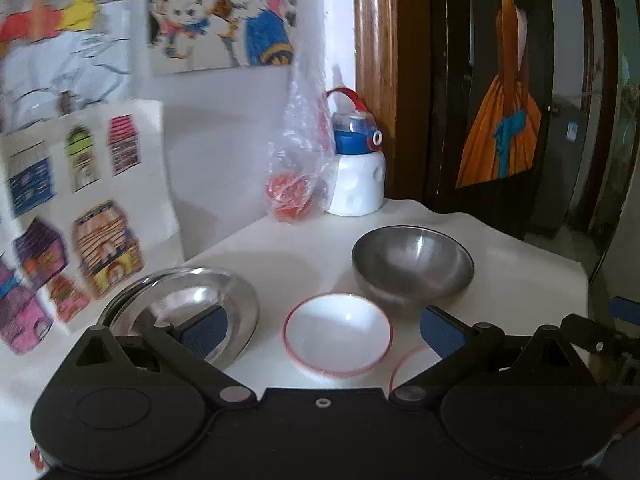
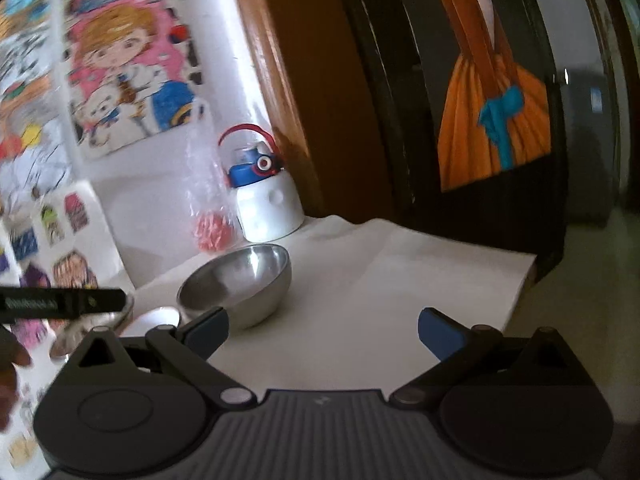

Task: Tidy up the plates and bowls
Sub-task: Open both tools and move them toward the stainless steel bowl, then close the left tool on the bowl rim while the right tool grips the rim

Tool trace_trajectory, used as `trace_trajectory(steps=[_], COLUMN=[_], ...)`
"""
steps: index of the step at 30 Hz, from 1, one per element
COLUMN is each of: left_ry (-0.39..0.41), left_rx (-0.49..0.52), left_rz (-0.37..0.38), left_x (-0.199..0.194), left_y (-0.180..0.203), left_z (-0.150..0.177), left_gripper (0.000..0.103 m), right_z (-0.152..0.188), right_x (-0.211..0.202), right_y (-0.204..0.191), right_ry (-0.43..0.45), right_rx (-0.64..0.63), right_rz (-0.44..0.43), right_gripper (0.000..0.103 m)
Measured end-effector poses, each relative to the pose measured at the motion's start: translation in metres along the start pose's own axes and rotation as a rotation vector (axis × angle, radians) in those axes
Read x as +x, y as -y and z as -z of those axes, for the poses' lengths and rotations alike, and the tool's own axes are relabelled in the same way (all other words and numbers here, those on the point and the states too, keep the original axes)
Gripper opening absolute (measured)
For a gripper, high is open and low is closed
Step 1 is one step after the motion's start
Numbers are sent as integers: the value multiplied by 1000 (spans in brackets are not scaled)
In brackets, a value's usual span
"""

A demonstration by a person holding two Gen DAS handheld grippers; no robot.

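- The left gripper (image 1: 323,330), black with blue pads, is seen with its fingers spread wide and nothing gripped between them.
- A small white bowl with a thin red rim (image 1: 338,335) is seen upright on the white table (image 1: 520,288), lying between the left gripper's spread pads but not touched by them.
- A shiny round steel plate (image 1: 180,304) is placed to the left of the white bowl, partly hidden behind the left pad.
- A deep hemispherical steel bowl (image 1: 412,266) is set upright just behind and to the right of the white bowl.
- A second red rim (image 1: 408,360) is glimpsed beside the white bowl, mostly hidden by the gripper.
- The right gripper (image 2: 323,330) is held wide open and empty above bare table; the steel bowl (image 2: 236,282) lies beyond its left pad.
- At the back by the wall, a white bottle with a blue and red cap (image 1: 356,168) is stood beside a clear plastic bag holding something red (image 1: 296,160).
- Coloured drawings (image 1: 224,12) are fixed to the wall.
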State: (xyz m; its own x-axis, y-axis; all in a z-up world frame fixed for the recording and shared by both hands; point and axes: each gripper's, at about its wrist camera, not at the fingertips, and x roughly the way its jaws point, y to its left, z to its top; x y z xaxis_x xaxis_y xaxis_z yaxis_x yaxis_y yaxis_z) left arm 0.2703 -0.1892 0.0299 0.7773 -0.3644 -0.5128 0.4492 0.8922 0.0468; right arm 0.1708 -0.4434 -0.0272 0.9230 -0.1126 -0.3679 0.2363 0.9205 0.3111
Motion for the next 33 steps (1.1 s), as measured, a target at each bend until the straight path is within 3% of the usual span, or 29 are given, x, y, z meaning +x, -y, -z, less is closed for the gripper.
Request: trace_trajectory(steps=[14, 27, 33], left_ry=[-104, -151, -172], left_rx=[31, 89, 102], left_rz=[-46, -47, -25], left_x=[102, 141, 147], left_y=[11, 21, 25], left_z=[-54, -57, -54], left_gripper=[102, 101, 89], right_z=[-19, -19, -16], right_x=[96, 117, 111], right_y=[-7, -8, -1], right_ry=[-127, -192, -161], right_rx=[63, 81, 125], right_rz=[-32, -2, -49], right_gripper=[103, 103, 89])
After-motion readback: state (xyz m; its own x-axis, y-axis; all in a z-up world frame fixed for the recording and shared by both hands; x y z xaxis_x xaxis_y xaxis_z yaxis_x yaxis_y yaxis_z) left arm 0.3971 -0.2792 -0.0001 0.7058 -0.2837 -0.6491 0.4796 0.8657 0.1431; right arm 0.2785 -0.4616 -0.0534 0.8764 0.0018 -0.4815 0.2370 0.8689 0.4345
